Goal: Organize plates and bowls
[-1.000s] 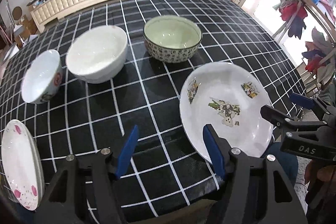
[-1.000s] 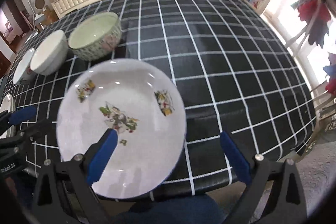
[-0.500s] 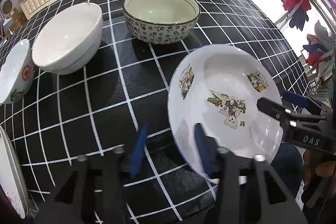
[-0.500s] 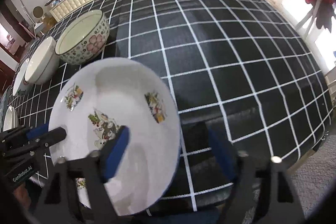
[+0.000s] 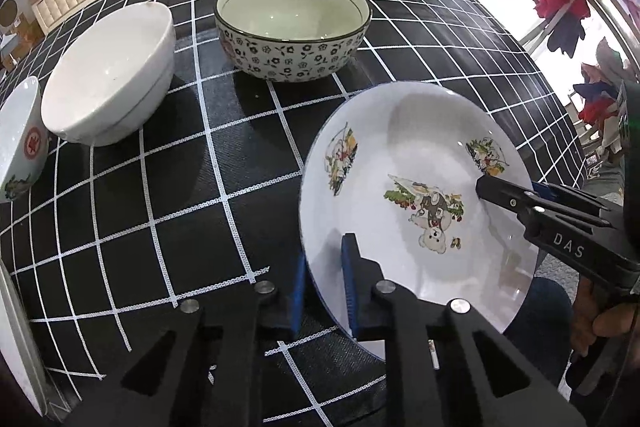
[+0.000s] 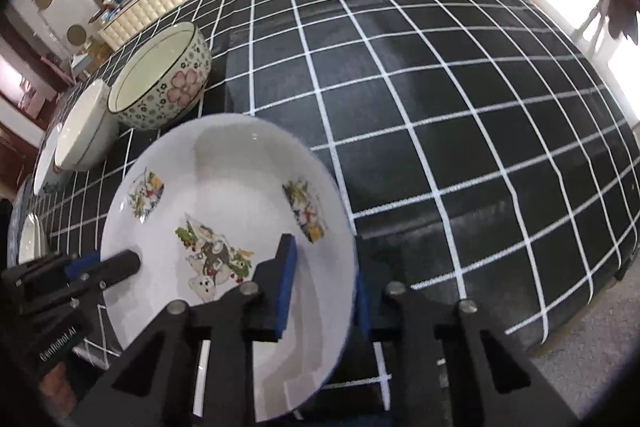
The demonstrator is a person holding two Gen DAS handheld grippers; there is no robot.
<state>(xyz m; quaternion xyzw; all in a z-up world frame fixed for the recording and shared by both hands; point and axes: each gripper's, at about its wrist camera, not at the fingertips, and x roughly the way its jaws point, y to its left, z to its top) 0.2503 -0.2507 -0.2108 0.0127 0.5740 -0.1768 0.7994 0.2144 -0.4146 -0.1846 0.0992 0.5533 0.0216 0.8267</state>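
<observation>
A white plate with cartoon prints (image 5: 400,155) (image 6: 224,179) sits at the near edge of the checked table. My left gripper (image 5: 323,287) straddles its left rim, one blue pad outside and one inside. Its jaws are closing, and the pads look pressed on the rim. My right gripper (image 6: 324,291) straddles the right rim, also closing. Its inner pad lies on the plate's wall, and its outer pad is half hidden behind the rim. Each gripper shows in the other's view, the right gripper (image 5: 516,191) and the left gripper (image 6: 100,267).
Behind the plate stand a flower-patterned bowl (image 5: 292,27), a plain white bowl (image 5: 108,75) and a small bowl with a red mark (image 5: 20,143). Another plate (image 5: 16,339) lies at the far left. The black checked cloth (image 6: 440,87) stretches bare to the right.
Both grippers' jaws went from wide apart to narrow around the cartoon plate's opposite rims. The left gripper sank and came closer to the plate.
</observation>
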